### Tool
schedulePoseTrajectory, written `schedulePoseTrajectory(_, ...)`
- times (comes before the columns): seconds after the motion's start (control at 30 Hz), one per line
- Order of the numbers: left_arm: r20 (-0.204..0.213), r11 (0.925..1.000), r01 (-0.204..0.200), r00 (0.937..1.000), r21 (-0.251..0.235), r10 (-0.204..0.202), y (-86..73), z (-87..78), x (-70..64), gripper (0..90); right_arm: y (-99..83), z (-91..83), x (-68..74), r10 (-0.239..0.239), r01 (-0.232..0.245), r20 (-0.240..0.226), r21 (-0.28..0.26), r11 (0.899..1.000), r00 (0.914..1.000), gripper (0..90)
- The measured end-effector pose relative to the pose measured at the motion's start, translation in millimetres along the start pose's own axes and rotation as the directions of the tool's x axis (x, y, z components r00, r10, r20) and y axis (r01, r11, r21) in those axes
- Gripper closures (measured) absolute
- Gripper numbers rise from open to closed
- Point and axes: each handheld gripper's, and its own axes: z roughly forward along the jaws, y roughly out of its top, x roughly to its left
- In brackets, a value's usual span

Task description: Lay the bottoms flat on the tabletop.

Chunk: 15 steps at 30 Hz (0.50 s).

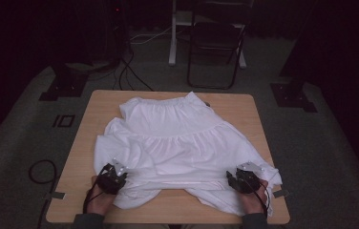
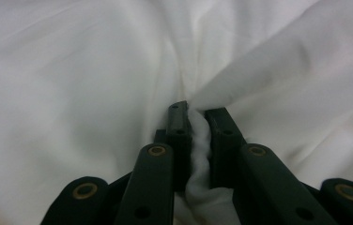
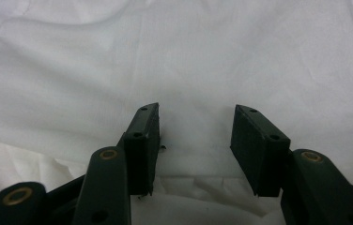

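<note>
Garment: I see a white tiered skirt [image 1: 177, 138] spread over most of the wooden table [image 1: 91, 114], its near hem rumpled at the edge closest to me.
Long axis: it runs from me away across the table; the gathered waistband [image 1: 161, 101] points to the far edge, the wide hem toward my hands.
Left claw [image 1: 112, 177]: at the near left corner of the hem. In the left gripper view my left claw [image 2: 197, 123] is pinched narrow on a fold of the white cloth.
Right claw [image 1: 242, 180]: at the near right corner of the hem. In the right gripper view my right claw [image 3: 197, 124] stands wide, jaws apart over flat cloth, gripping nothing.
Beyond the table: a dark folding chair [image 1: 216, 45] on grey floor.
</note>
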Motion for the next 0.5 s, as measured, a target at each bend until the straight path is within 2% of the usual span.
schedulePoseTrajectory(0.03, -0.020, 0.9998, 0.007, 0.9998, 0.017, -0.006, -6.5, -1.9, 4.9, 81.7, 0.0, 0.0, -0.1, 0.002, -0.002, -0.002, 0.001, 1.000, 1.0000, 52.1)
schedulePoseTrajectory(0.1, -0.027, 0.9986, 0.050, 0.9984, 0.019, -0.050, -20.4, -8.2, 16.9, 81.7, 0.0, 0.0, -0.5, 0.005, -0.005, -0.004, 0.001, 1.000, 1.0000, 52.1)
schedulePoseTrajectory(0.23, -0.048, 0.9956, 0.084, 0.9954, 0.040, -0.083, -38.2, -19.7, 30.8, 79.9, -0.4, -0.1, -1.4, 0.013, -0.013, -0.008, 0.001, 1.000, 0.9999, 52.1)
schedulePoseTrajectory(0.3, -0.019, 0.9940, 0.109, 0.9939, 0.009, -0.109, -42.3, -25.4, 34.7, 74.4, -0.2, -0.1, -1.3, 0.011, -0.011, -0.006, 0.002, 1.000, 0.9999, 52.1)
schedulePoseTrajectory(0.37, 0.015, 0.9915, 0.126, 0.9920, -0.033, -0.125, -41.6, -31.9, 36.4, 63.4, -0.3, -0.1, -1.5, 0.015, -0.015, -0.007, 0.001, 1.000, 0.9999, 52.1)
schedulePoseTrajectory(0.43, 0.033, 0.9894, 0.128, 0.9915, -0.069, -0.126, -37.2, -39.1, 36.5, 55.5, -0.5, 0.0, -1.9, 0.020, -0.020, -0.009, 0.000, 1.000, 0.9998, 52.0)
schedulePoseTrajectory(0.5, 0.048, 0.9869, 0.123, 0.9918, -0.105, -0.119, -29.6, -46.5, 35.4, 51.8, -0.6, -0.1, -1.8, 0.019, -0.019, -0.008, 0.000, 1.000, 0.9998, 52.1)
